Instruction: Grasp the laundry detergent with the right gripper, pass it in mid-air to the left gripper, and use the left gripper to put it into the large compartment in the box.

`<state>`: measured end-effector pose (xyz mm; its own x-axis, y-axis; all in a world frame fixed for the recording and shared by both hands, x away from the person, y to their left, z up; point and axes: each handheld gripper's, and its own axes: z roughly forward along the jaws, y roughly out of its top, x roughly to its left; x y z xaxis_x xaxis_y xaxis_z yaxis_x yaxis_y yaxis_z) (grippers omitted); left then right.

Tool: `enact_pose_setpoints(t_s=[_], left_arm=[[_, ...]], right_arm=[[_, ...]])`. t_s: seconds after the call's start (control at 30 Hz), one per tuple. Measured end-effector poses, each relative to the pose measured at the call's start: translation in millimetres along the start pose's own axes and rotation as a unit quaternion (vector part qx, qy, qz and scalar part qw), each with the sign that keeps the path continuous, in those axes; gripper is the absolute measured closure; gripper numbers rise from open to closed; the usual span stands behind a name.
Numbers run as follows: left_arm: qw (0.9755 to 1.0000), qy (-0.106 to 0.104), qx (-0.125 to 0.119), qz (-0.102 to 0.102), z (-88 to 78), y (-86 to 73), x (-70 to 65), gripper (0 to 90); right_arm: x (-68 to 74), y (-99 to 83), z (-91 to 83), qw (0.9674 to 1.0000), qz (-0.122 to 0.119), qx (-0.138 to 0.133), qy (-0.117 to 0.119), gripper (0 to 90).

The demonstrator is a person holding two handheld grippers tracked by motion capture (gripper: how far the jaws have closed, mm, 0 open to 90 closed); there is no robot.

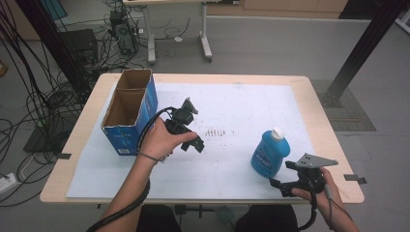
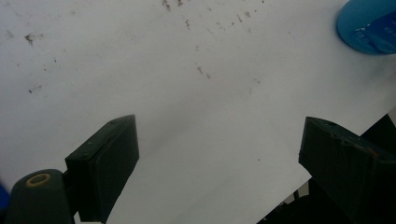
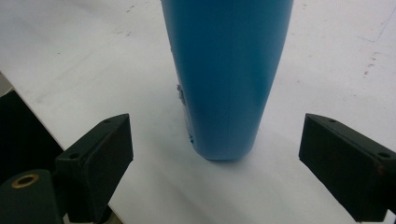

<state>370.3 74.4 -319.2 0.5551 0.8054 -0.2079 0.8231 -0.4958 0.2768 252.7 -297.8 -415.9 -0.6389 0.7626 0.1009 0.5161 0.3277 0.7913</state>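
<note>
A blue bottle [image 1: 270, 153] with a white cap stands upright on the white sheet [image 1: 232, 106], right of centre. My right gripper [image 1: 283, 175] is just in front of it near the table's front edge, open and empty. In the right gripper view the bottle [image 3: 229, 70] rises a short way beyond the spread jaws of the right gripper [image 3: 217, 123], untouched. My left gripper [image 1: 193, 142] is held over the sheet's middle left, beside the box, and is open. In the left gripper view the left gripper [image 2: 219, 130] has bare sheet between its jaws, and the bottle [image 2: 369, 23] sits at the top right corner.
An open blue cardboard box [image 1: 129, 111] with two compartments stands at the sheet's left. Dark scuff marks [image 1: 216, 131] dot the sheet's centre. The wooden table [image 1: 314, 111] ends close behind my right hand. Cables and a black post [image 1: 53, 43] stand off the far left.
</note>
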Motion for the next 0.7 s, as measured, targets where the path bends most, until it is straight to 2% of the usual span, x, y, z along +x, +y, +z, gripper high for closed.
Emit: enact_pose_setpoints(t_s=[0.4, 0.7], left_arm=[[1.0, -0.001, -0.002, 0.001, -0.9, -0.2, -1.4, 12.5], [1.0, -0.002, -0.002, 0.002, -1.7, -2.1, -2.0, 12.5]], right_arm=[[2.2, -2.8, 1.7, 0.9997, -0.002, -0.026, 0.005, 7.7], [2.1, -4.2, 2.1, 0.9989, 0.003, -0.047, -0.001, 6.3]])
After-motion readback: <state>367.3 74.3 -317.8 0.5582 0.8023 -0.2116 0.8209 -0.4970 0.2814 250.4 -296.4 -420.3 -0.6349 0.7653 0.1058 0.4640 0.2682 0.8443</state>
